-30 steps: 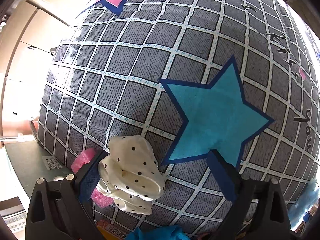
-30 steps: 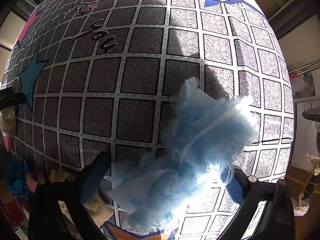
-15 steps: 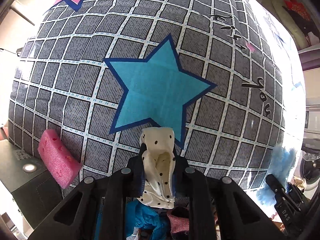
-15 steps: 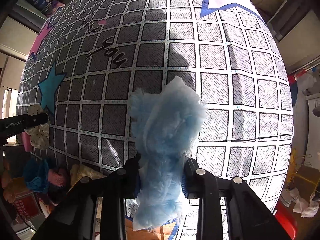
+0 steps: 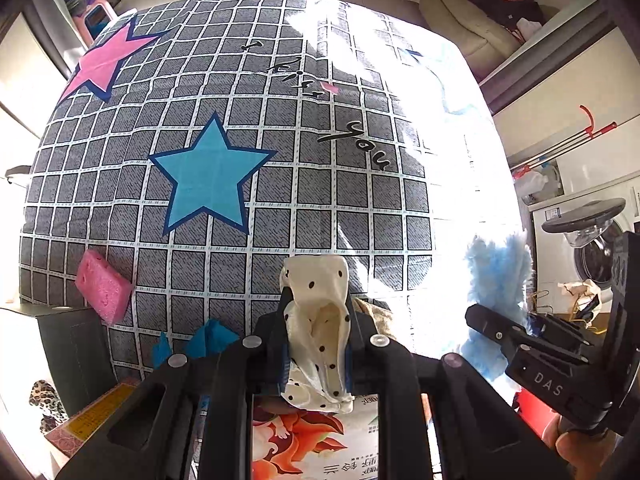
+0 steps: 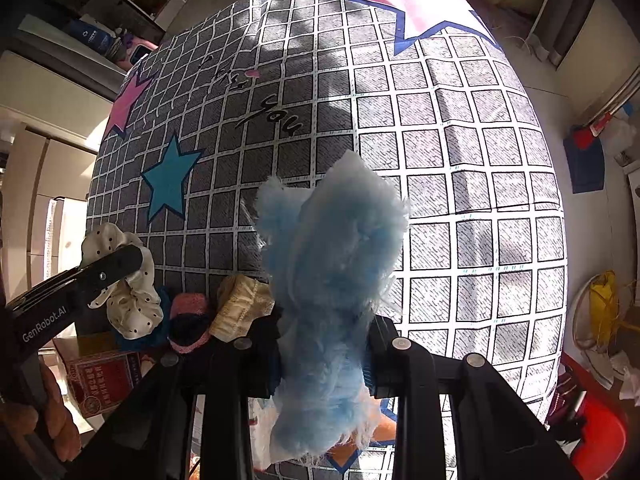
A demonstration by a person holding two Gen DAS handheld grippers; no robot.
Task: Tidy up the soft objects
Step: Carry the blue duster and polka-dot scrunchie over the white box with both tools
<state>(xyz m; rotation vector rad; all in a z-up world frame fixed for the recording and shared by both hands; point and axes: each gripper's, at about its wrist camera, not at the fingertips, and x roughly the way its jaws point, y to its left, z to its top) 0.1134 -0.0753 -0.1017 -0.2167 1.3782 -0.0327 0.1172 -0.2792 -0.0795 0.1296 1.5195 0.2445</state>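
Pinching cream black-dotted scrunchie (image 5: 318, 320) — creased, fluffy pale-blue scrunchie (image 6: 332, 280) clamped alongside

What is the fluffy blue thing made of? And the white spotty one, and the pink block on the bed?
Fluffy blue thing: probably synthetic plush; long wispy fibres fray at its edges.
White spotty one: thin, slightly shiny fabric, perhaps satin; it gathers in soft folds like a scrunchie.
Pink block: looks like sponge foam; matte, with small pits.
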